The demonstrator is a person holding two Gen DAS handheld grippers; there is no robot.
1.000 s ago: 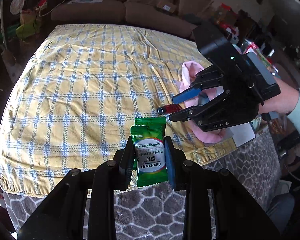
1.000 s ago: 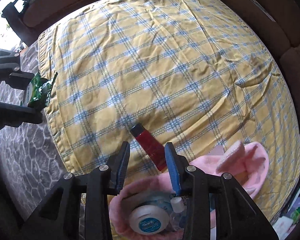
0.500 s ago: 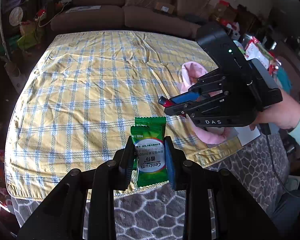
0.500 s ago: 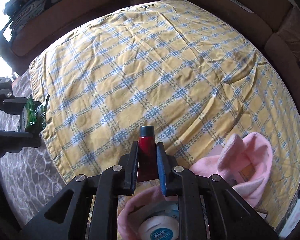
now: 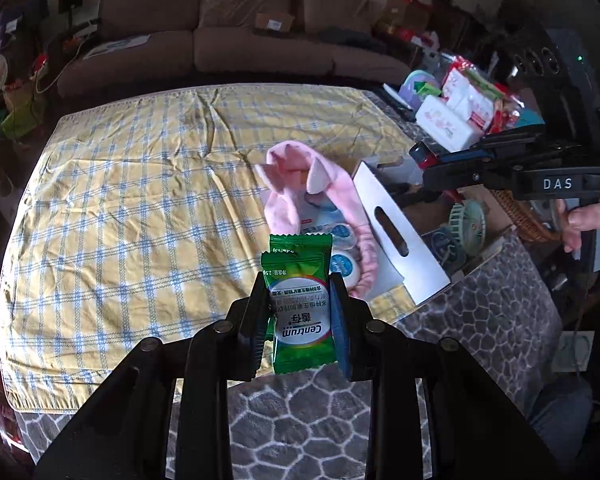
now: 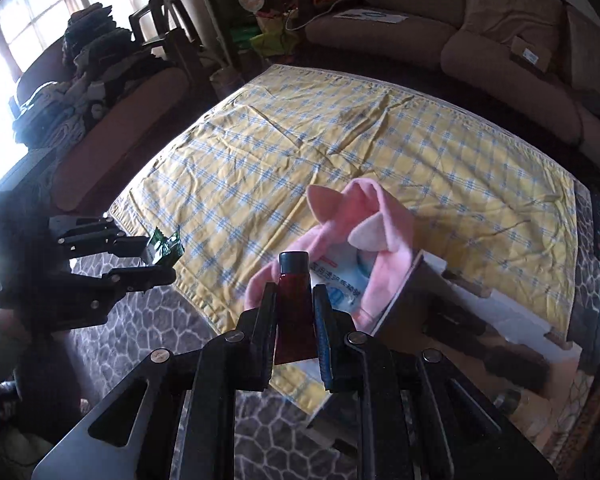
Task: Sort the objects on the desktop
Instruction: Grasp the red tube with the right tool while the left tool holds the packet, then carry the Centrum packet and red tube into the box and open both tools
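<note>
left hand-held gripper [image 5: 300,312] clamps a green sachet [image 5: 302,304]; right hand-held gripper [image 6: 296,312] pinches a red tube [image 6: 294,312].

A green Centrum sachet [image 5: 300,312] stands upright, pinched off the bench. A dark red tube [image 6: 295,308], black cap up, is likewise held aloft. A pink plush pouch [image 5: 288,184] of toiletries lies near the bench's right edge.

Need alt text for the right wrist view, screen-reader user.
The right claw is shut on a dark red tube with a black cap, held above the near edge of a yellow plaid cloth. Just beyond sits a pink plush pouch holding toiletries. At left, the left claw grips a green packet.
</note>
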